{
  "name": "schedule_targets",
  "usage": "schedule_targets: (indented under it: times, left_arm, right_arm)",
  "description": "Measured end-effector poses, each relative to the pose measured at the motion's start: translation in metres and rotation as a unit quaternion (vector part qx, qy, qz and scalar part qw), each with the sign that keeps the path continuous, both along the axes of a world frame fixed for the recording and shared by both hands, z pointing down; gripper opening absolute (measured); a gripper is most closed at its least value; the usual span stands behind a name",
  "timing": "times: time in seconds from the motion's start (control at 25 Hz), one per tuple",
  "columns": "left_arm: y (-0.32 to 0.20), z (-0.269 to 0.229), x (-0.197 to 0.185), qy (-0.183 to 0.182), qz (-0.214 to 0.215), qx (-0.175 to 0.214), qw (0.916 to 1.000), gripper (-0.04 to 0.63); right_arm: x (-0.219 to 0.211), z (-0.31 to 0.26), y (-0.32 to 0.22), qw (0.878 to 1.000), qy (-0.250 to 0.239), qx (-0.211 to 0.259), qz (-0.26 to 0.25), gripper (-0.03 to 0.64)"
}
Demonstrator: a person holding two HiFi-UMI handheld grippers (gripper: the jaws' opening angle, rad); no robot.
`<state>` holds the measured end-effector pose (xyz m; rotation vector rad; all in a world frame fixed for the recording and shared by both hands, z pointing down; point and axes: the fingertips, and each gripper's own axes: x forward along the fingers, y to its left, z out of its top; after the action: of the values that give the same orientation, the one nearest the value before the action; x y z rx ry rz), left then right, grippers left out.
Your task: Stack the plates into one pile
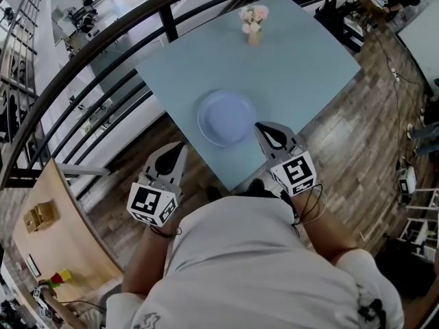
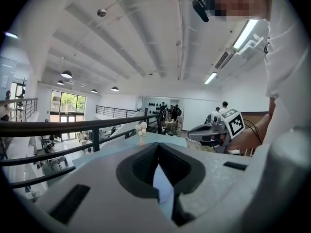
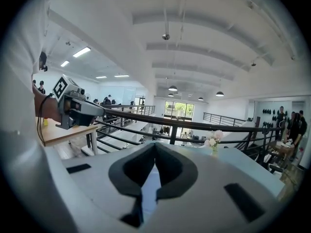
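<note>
A pale blue round plate (image 1: 226, 118) lies near the front corner of the light blue table (image 1: 295, 67); from above I cannot tell if others lie under it. My right gripper (image 1: 259, 125) is held just right of the plate's rim, jaws together and empty; its own view shows its tips (image 3: 155, 144) met above the table. My left gripper (image 1: 182, 146) hangs off the table's left edge over the wooden floor, jaws also together with nothing in them (image 2: 158, 144). Neither gripper view shows the plate.
A small vase of pink and white flowers (image 1: 253, 20) stands at the table's far side. A dark metal railing (image 1: 103, 67) runs along the left of the table. A wooden desk (image 1: 48, 232) stands at the lower left. People stand in the background (image 2: 170, 111).
</note>
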<state>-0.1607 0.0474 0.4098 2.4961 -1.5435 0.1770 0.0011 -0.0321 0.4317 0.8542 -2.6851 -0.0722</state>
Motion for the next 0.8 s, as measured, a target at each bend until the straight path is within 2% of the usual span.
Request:
schedule_targets:
  times: [0.24, 0.4, 0.8]
  left_arm:
    - [-0.002, -0.011, 0.024, -0.004, -0.018, 0.007, 0.9998, 0.005]
    - [-0.005, -0.021, 0.05, -0.007, -0.036, 0.025, 0.999, 0.005]
    - [-0.002, -0.021, 0.134, -0.013, -0.076, 0.023, 0.9968, 0.005]
  right_arm:
    - [0.028, -0.011, 0.001, 1.0, -0.008, 0.0, -0.019, 0.006]
    - [0.053, -0.018, -0.004, 0.999, -0.013, 0.003, -0.036, 0.006]
    - [0.126, -0.018, 0.003, 0.997, -0.016, -0.002, -0.078, 0.006]
